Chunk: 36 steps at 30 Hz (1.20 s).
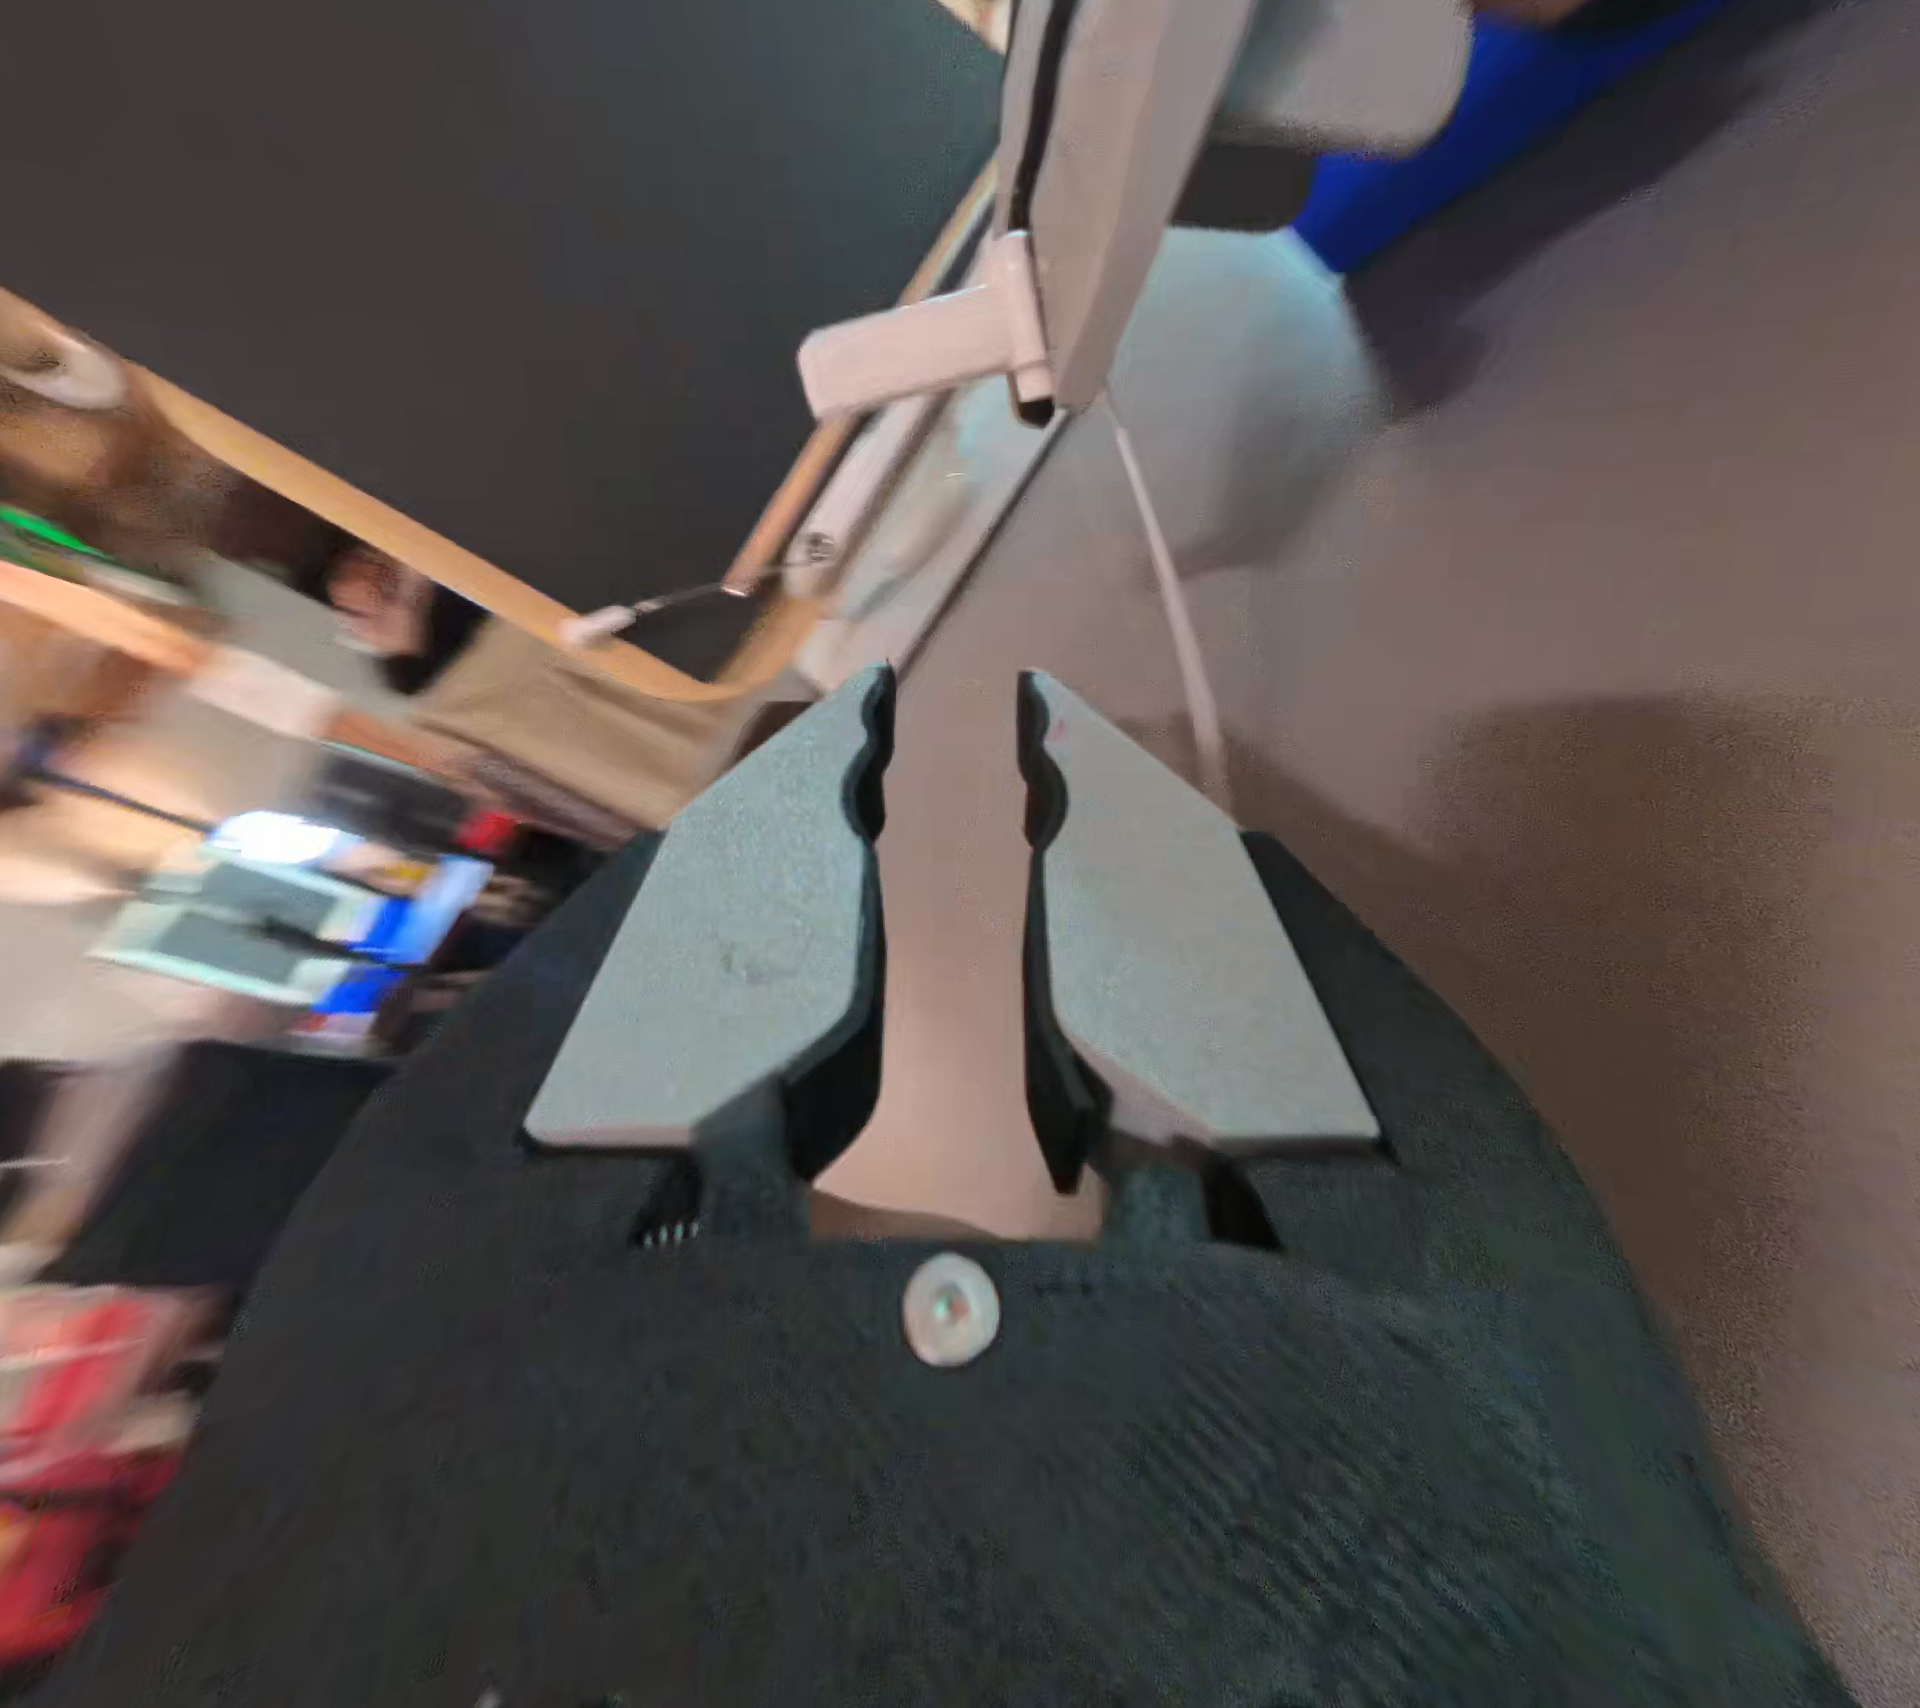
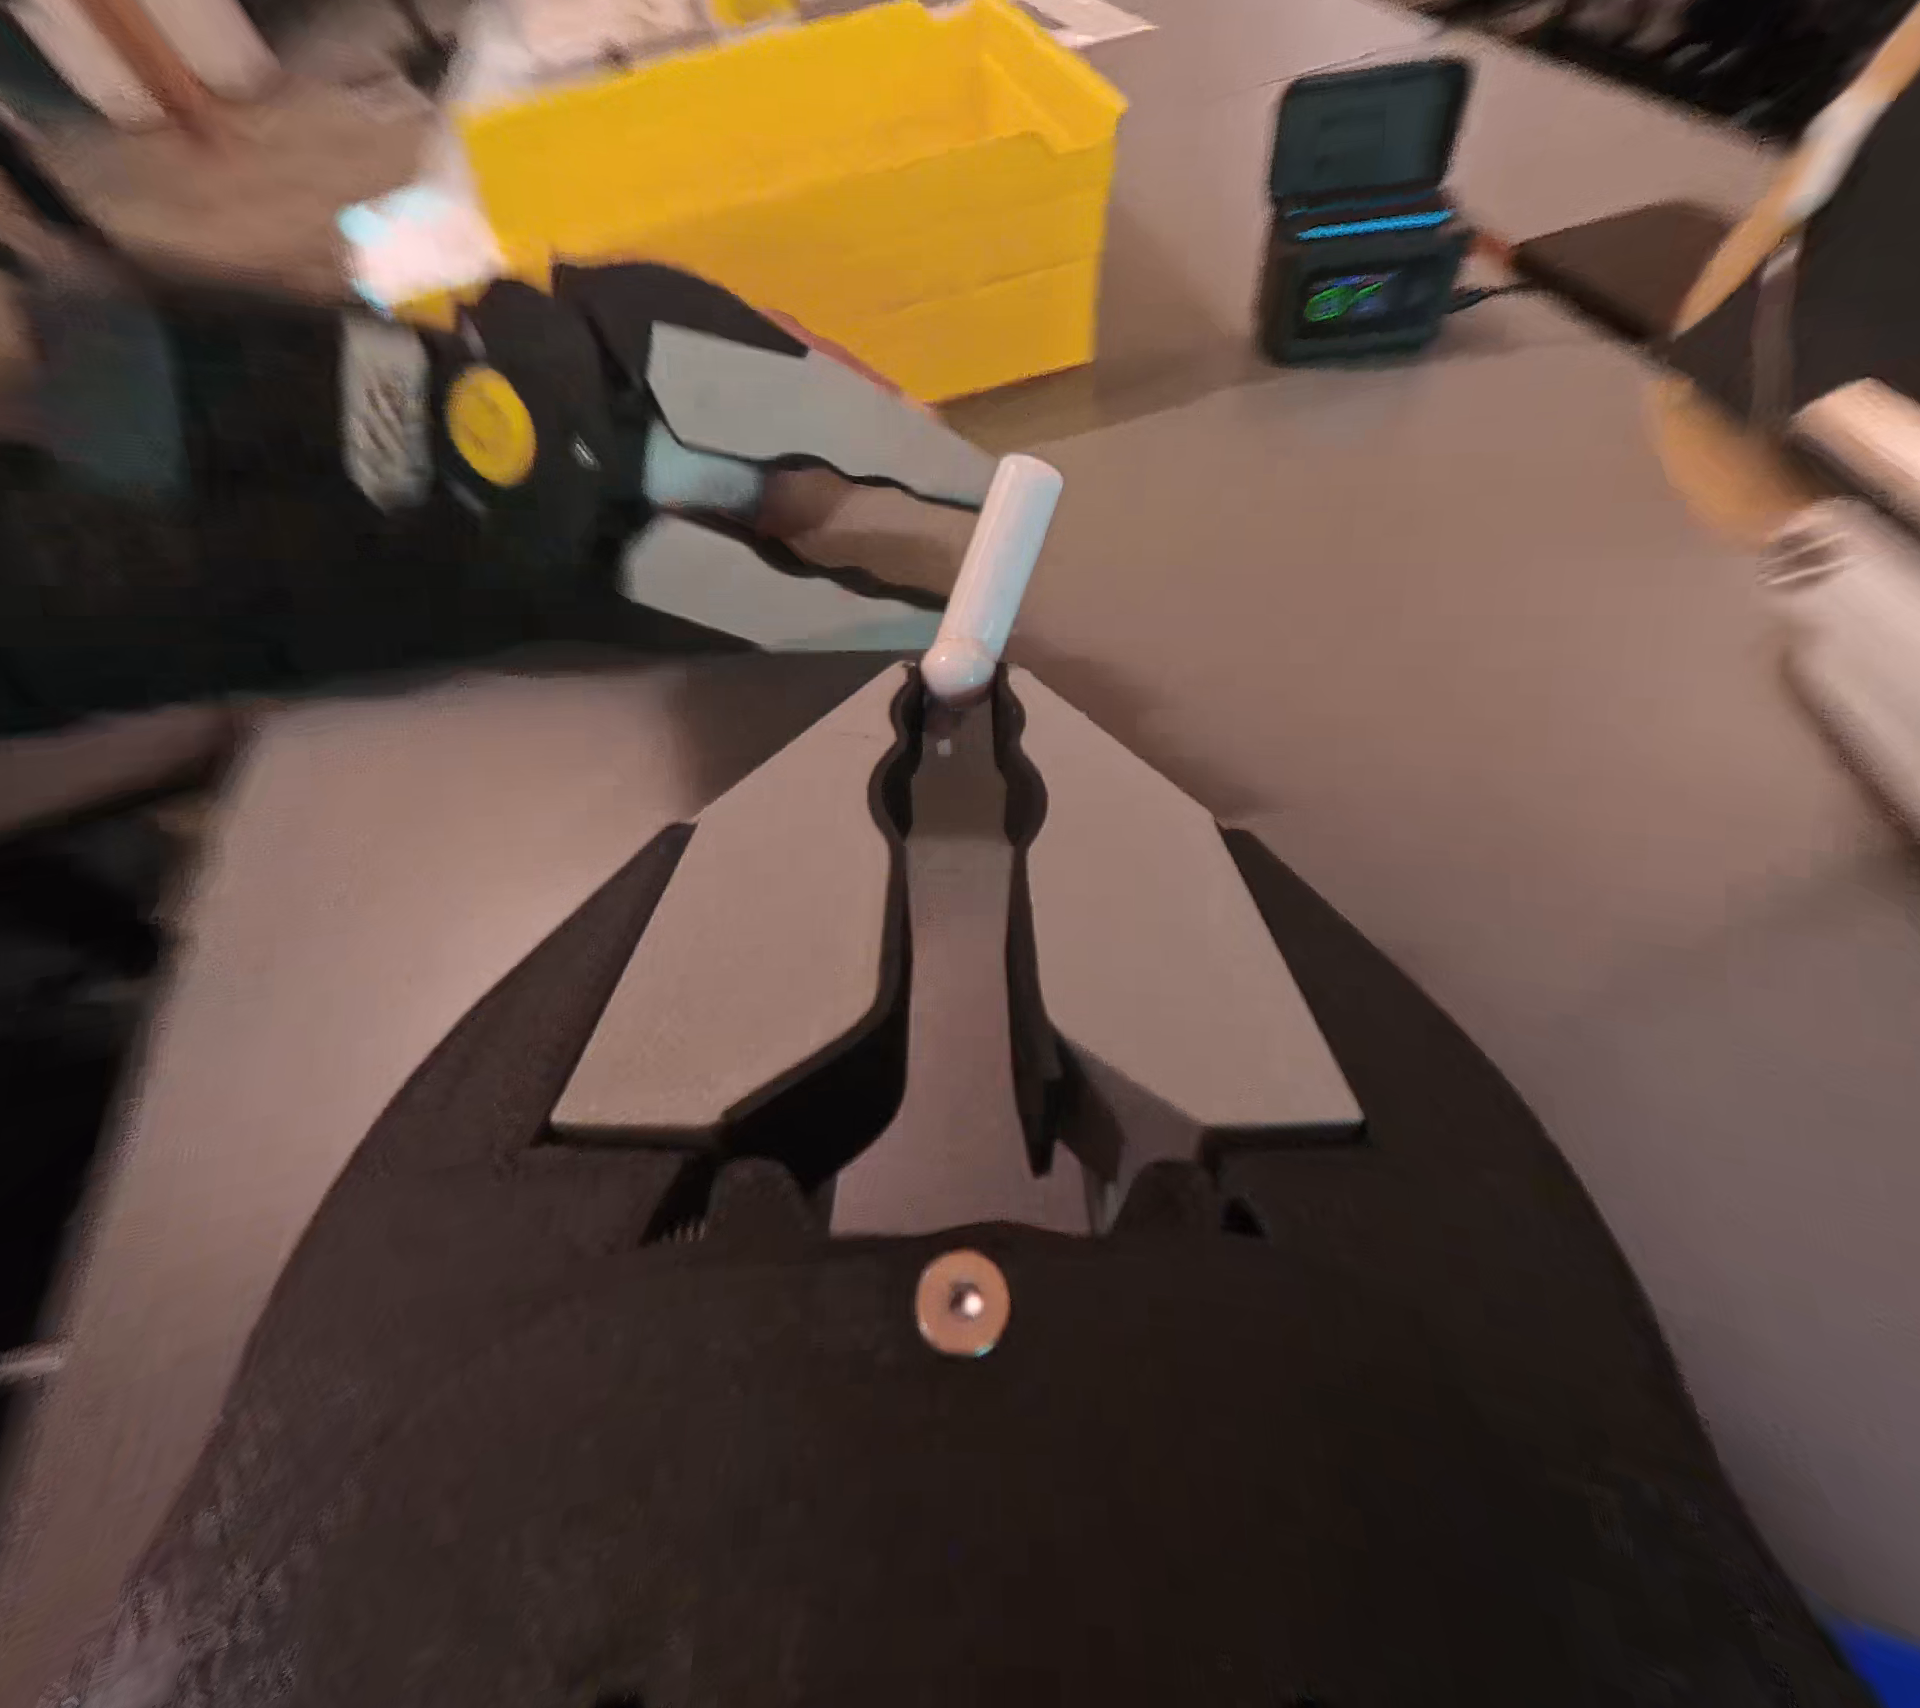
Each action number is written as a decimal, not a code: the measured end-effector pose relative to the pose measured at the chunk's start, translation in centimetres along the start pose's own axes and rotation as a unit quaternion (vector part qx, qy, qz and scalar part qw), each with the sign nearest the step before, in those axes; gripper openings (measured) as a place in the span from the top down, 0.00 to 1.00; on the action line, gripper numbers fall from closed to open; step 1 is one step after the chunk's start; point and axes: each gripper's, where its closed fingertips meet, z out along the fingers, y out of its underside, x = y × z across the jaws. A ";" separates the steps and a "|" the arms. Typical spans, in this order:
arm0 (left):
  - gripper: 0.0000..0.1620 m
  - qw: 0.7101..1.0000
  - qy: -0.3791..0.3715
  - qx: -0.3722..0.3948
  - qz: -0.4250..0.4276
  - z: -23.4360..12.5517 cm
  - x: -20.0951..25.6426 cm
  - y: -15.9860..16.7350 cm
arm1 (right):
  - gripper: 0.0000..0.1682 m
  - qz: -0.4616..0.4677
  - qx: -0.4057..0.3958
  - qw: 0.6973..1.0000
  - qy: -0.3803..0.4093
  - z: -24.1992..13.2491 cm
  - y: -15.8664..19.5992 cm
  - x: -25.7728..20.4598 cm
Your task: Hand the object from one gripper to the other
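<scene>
The object is a small white T-shaped plastic piece (image 2: 1006, 546). My right gripper (image 2: 958, 687) is shut on its short stem, and its rounded bar sticks up beyond the fingertips. My left gripper (image 2: 940, 562) comes in from the left with its jaws apart, and its fingertips are right beside the bar; I cannot tell if they touch it. In the left wrist view my left gripper (image 1: 956, 697) is open and empty. Farther ahead, the right gripper (image 1: 1049, 401) holds the white piece (image 1: 894, 354).
A yellow bin (image 2: 831, 204) and a small open black case (image 2: 1361, 224) stand on the grey table (image 2: 1403, 619) behind the grippers. A thin white cord (image 1: 1174, 598) runs down near the right gripper's tip. A hand with a blue sleeve (image 1: 1507, 100) holds that gripper.
</scene>
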 end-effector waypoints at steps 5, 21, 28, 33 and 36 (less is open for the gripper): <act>0.76 0.953 0.172 0.067 -0.240 -1.2 2.2 -2.7 | 0.94 -0.266 -0.009 0.959 0.095 0.0 -0.5 -0.3; 0.92 0.929 0.208 0.174 -0.252 -3.6 1.9 -6.3 | 0.94 -0.324 0.001 0.946 -0.001 1.2 1.5 -3.0; 0.94 0.991 -0.022 0.125 0.033 -2.7 -0.8 -5.4 | 0.70 -0.167 -0.034 0.985 0.013 1.0 2.1 -0.6; 0.94 0.925 -0.155 0.071 0.340 -1.7 -0.3 -5.1 | 0.65 0.041 -0.011 0.995 -0.087 0.2 0.8 -2.0; 0.94 0.899 -0.189 0.078 0.387 -1.8 -0.4 -5.7 | 0.70 0.092 0.038 0.986 -0.133 -1.1 -0.9 -2.5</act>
